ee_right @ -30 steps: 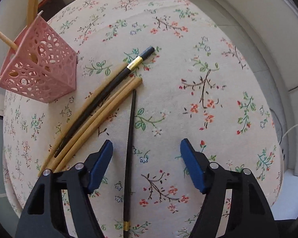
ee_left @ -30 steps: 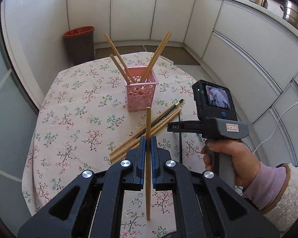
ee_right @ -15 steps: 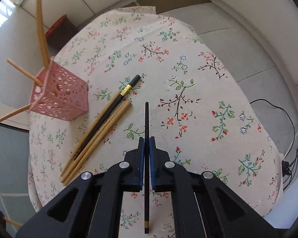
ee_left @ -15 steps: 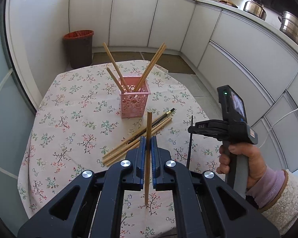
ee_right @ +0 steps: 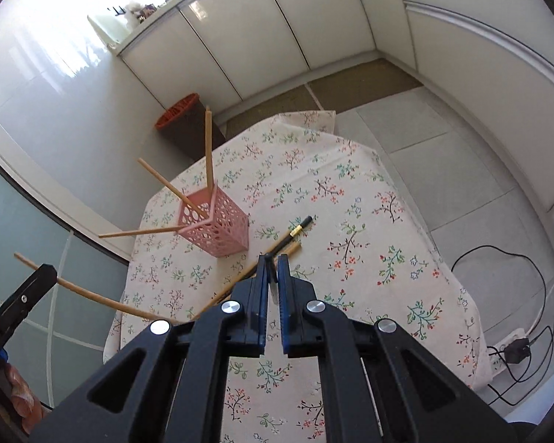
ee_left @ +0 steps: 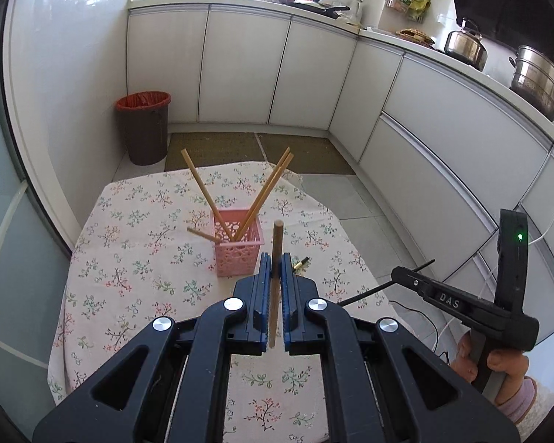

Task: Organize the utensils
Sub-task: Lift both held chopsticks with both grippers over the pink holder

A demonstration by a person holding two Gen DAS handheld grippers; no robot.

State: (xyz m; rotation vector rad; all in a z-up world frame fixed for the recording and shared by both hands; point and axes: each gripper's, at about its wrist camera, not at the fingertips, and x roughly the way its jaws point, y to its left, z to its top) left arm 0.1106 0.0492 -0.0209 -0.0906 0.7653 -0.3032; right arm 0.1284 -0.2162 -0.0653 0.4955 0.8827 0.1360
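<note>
Four wooden chopsticks (ee_left: 264, 190) already stand in the pink holder (ee_left: 237, 249), which I take as the part done; by my reading, you are roughly midway. Beside the holder, on its right, a few more chopsticks (ee_right: 277, 249) lie on the floral tablecloth (ee_left: 129, 258), one black with a gold band and the others wooden, so they are what remains, along with the two you carry. Your left gripper (ee_left: 276, 280) is clamped on a wooden chopstick (ee_left: 277, 243), held near upright between the blue pads, its top end poking above them just short of the holder and a little to its right. Your right gripper (ee_right: 273, 277), further right of the holder and well above the cloth, has its pads drawn close on a thin black chopstick (ee_left: 365, 292), which the left wrist view shows sticking out both sides of the jaws.
</note>
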